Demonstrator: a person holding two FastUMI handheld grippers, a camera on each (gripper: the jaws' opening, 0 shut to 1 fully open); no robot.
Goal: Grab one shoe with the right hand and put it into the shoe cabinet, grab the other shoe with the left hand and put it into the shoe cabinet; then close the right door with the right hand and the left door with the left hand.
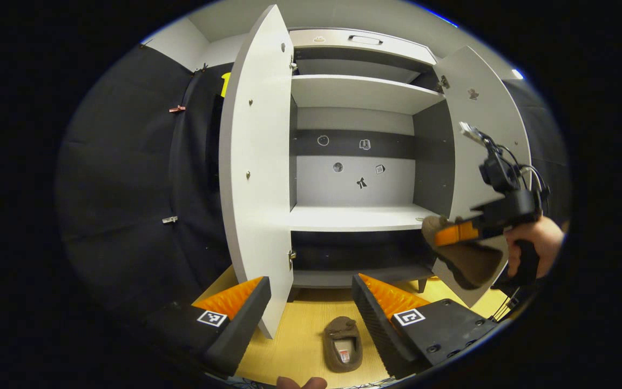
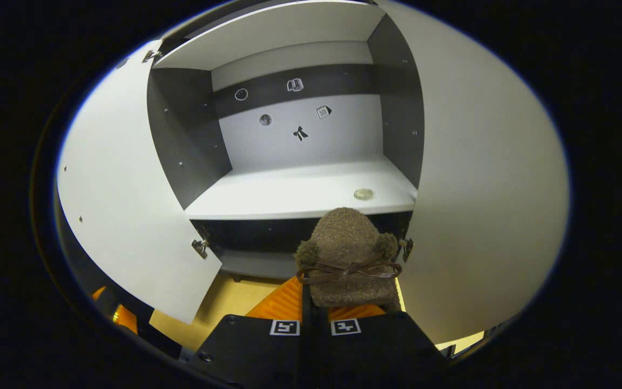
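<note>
- The shoe [image 2: 347, 256] in the right hand-held gripper [image 2: 316, 302] was a brown, fuzzy slipper with a thin bow across its upper and small pompoms at the sides; both fingers were clamped on its heel end, toe pointing at the shoe cabinet [image 2: 300, 192].
- From the left gripper view I saw that same shoe [image 1: 465, 259] hanging sole-down from the right hand-held gripper [image 1: 454, 233], just in front of the open right door [image 1: 486, 140] and near the front right corner of the middle shelf [image 1: 354, 216].
- The other shoe [image 1: 342, 343], of the same brown plush, lay on the wooden floor [image 1: 300, 335] in front of the cabinet, heel opening up, between the fingers of the left hand-held gripper [image 1: 311, 302], which stood wide apart and held nothing.
- The left door [image 1: 257, 162] stood open too, its edge close beside the left gripper's fingers.
- What I judged could go wrong: the grip was only on the soft heel, so the slipper might sag or slip out before it reached the shelf.
- It was carried close to the right door and the shelf's right corner; a clipped toe could knock it loose or swing the door.
- A small round fitting [image 2: 364, 193] sat on the shelf near its front right corner; the shoe set on it might rest crooked.
- If left too near the front edge, the shoe could foul the doors on closing.
</note>
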